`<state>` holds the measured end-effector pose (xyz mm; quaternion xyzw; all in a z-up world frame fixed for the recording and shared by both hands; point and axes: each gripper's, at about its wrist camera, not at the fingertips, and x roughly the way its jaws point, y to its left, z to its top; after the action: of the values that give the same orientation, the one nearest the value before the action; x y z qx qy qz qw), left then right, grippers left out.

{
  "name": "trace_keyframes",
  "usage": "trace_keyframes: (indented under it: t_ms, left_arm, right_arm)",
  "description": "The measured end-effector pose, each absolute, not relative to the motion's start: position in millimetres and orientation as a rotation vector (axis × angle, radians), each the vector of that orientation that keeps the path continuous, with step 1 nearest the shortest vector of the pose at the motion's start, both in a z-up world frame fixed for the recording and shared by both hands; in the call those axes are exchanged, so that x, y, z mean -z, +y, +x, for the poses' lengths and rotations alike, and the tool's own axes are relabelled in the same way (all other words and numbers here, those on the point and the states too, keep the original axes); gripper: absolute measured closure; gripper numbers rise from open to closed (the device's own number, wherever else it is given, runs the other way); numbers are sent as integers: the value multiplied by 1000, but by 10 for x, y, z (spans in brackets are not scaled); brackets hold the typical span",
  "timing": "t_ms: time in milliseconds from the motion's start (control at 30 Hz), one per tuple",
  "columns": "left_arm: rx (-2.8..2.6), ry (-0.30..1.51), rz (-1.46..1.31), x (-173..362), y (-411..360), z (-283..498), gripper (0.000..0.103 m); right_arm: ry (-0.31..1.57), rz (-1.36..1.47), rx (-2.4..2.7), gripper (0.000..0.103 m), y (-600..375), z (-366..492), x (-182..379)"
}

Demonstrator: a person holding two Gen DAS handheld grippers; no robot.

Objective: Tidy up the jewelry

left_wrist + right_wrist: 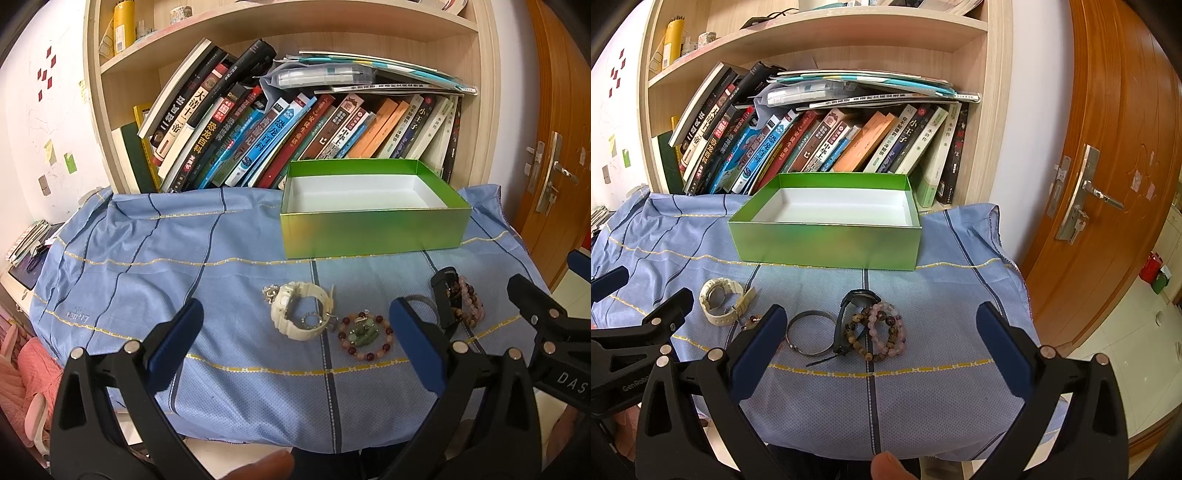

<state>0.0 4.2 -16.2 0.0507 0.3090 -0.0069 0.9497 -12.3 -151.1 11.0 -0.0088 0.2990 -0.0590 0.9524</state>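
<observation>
An empty green box stands at the back of the blue cloth. In front of it lie a white watch, a beaded bracelet with a green charm, a silver bangle, a black watch and several pink and brown bead bracelets. My left gripper is open, held above the near cloth in front of the white watch. My right gripper is open too, in front of the bangle and bead bracelets. Neither holds anything.
A bookshelf crammed with leaning books rises right behind the box. A wooden door with a metal handle is at the right. The cloth covers a small table with floor beyond its right edge. Pink fabric lies at the lower left.
</observation>
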Motion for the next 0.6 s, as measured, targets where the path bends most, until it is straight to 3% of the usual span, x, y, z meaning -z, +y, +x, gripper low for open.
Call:
trace_keyframes:
  t_ms: [600]
  left_arm:
    - [13,642,107,184,44,35,4]
  right_arm:
    - [612,-14,119,3,-1567,-111,-95]
